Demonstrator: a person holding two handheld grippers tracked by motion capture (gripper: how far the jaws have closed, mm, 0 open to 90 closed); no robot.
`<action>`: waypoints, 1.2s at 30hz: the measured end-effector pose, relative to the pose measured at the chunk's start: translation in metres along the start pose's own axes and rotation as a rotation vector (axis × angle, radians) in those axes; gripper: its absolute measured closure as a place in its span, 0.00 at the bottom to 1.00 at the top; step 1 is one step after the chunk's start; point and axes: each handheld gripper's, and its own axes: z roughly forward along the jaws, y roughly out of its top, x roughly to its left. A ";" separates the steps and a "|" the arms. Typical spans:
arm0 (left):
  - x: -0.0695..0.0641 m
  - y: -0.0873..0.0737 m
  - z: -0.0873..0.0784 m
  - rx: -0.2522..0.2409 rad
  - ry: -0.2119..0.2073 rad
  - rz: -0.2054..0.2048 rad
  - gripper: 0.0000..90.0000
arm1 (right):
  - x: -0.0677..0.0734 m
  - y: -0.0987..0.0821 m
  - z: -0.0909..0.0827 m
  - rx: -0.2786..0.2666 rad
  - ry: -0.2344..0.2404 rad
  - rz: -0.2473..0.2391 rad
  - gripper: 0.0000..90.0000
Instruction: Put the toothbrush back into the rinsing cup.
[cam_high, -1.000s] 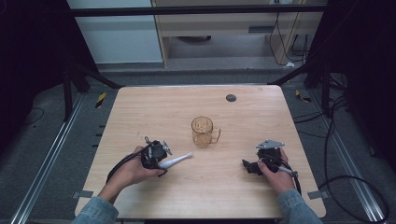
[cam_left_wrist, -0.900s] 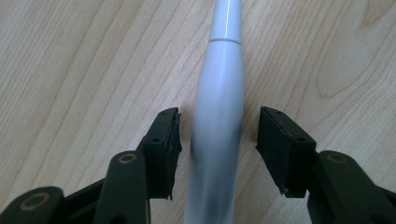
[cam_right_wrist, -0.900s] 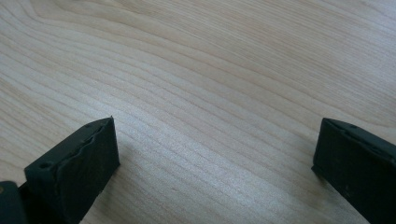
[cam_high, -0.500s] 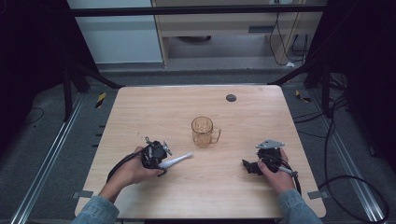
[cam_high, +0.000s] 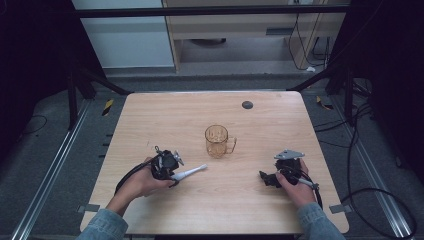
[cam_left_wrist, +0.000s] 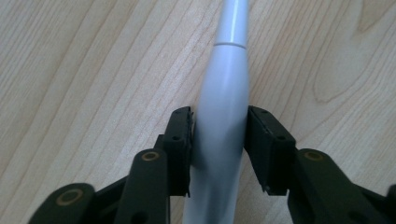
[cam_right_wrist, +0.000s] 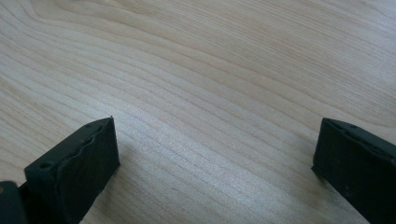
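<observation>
A transparent amber mug (cam_high: 217, 141) is seen standing upright a little past the middle of the wooden table (cam_high: 165, 115), with its handle turned toward 3 o'clock. A small dark round disc (cam_high: 247, 105) is set flat in the tabletop at about 1 o'clock from the mug, near the far edge and well apart from it. Grey floor (cam_high: 45, 150) with metal rails is seen around the table, and cables (cam_high: 370, 195) are laid on it at 4 o'clock. Pale cabinets (cam_high: 130, 40) are seen beyond the table at 12 o'clock.
</observation>
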 end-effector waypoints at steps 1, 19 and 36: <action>0.001 0.000 0.000 -0.004 -0.004 -0.001 0.70 | 0.000 0.000 0.000 0.000 -0.001 -0.001 0.00; -0.004 0.001 -0.023 -0.102 0.049 -0.024 0.74 | 0.000 0.000 0.000 0.000 0.000 0.000 0.00; 0.002 0.006 -0.053 -0.215 0.101 -0.054 0.74 | 0.000 0.000 0.000 0.000 0.000 0.002 0.00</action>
